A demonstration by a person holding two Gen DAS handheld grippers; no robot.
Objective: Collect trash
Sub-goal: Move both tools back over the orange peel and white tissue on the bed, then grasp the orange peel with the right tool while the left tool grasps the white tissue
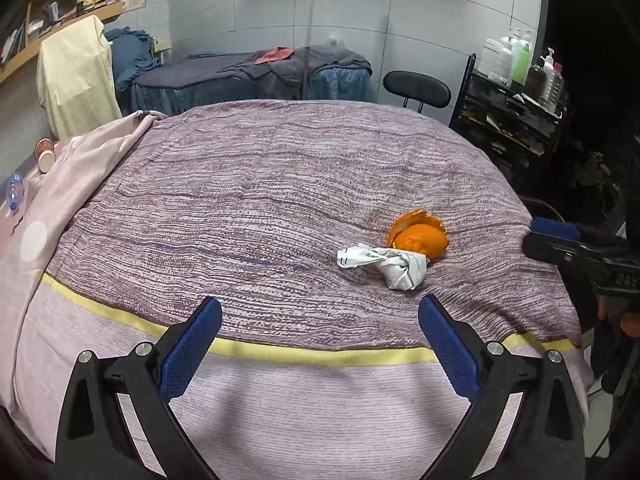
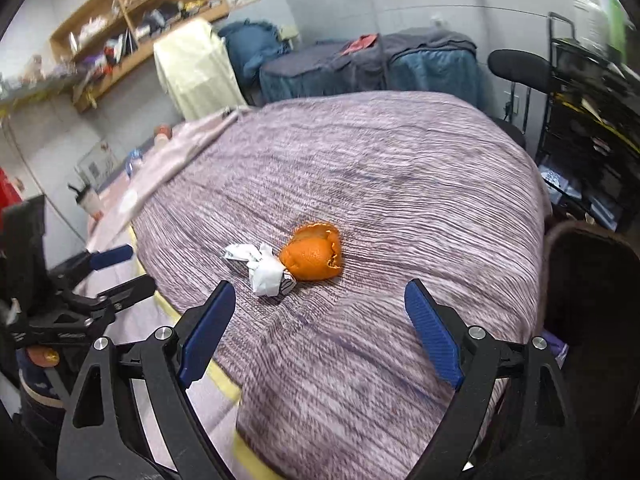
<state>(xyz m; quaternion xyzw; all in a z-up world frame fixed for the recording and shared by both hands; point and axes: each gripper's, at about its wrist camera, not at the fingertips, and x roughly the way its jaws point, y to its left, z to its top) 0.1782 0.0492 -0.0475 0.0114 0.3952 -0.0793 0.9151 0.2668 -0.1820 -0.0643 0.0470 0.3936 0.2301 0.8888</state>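
A purple-striped bedspread (image 1: 280,184) is covering the bed and carrying two pieces of trash near its right side. The orange peel (image 2: 314,256), a hollow cupped shell, is lying with its torn rim upward; the crumpled white wrapper (image 2: 262,266) is touching it on the left. The right gripper (image 2: 320,312) is hovering just short of both with its jaws spread wide and empty. The left gripper (image 1: 320,328) is likewise standing wide apart, holding nothing, farther from the pile. For a clean pickup, the right gripper is probably best lowered to straddle one item only, closing gently because the peel looks crushable.
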